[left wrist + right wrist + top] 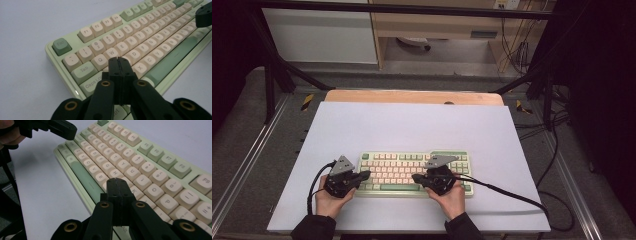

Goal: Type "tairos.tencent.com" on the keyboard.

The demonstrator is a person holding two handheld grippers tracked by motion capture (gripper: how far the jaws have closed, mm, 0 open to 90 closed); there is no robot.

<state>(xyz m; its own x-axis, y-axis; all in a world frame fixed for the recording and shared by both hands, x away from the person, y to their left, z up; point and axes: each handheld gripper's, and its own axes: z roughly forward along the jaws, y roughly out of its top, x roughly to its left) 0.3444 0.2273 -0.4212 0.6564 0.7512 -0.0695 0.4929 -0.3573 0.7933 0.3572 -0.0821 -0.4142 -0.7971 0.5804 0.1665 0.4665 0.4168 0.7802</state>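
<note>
A pale green keyboard (414, 172) with cream and green keys lies on the white mat near the front edge. My left gripper (366, 174) is shut, its tips over the keyboard's left end; in the left gripper view the closed jaws (119, 62) hover above the A and S keys of the keyboard (140, 37). My right gripper (416, 177) is shut too, pointing left over the keyboard's right half; in the right gripper view its tips (117, 183) sit above the J and K keys of the keyboard (130, 165). Nothing is held by either.
The white mat (412, 125) covers a wooden table (412, 96) inside a black frame. Cables (507, 192) trail from the grippers, the right one running off the mat to the right. The other gripper (60, 128) shows at upper left in the right gripper view.
</note>
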